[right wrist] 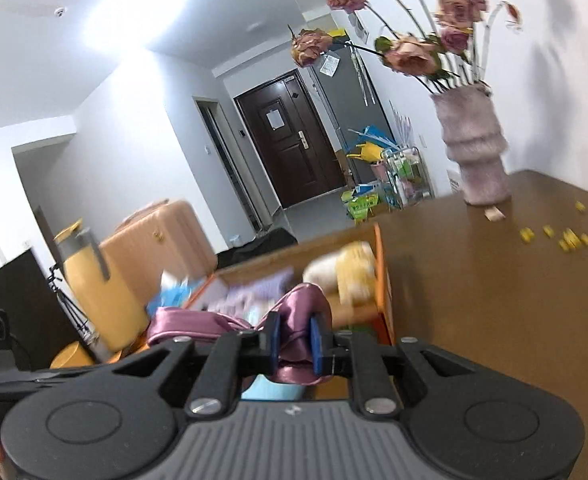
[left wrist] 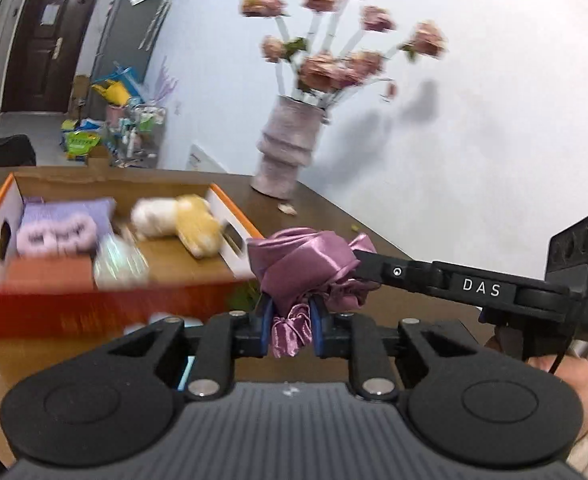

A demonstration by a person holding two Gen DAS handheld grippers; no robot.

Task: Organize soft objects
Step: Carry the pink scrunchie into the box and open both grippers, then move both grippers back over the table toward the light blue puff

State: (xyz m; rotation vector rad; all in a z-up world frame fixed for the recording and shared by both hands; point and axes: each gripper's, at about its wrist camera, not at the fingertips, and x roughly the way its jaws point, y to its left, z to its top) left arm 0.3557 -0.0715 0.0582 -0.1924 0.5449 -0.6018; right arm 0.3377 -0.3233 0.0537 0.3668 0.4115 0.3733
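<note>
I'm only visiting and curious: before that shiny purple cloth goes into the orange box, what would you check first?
1. Left gripper shut on the purple satin cloth: ok.
2. Right gripper shut on the same cloth: ok.
3. Cloth lifted clear of the brown table: cannot tell, its underside is hidden.
4. Bare floor left in the orange cardboard box, in front of the plush toy: ok.
5. Purple fluffy headband clear of that spot: ok.
6. Flower vase outside the path: ok.

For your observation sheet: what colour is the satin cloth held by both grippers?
Mauve-pink, shiny satin cloth; it shows best in the left wrist view.
</note>
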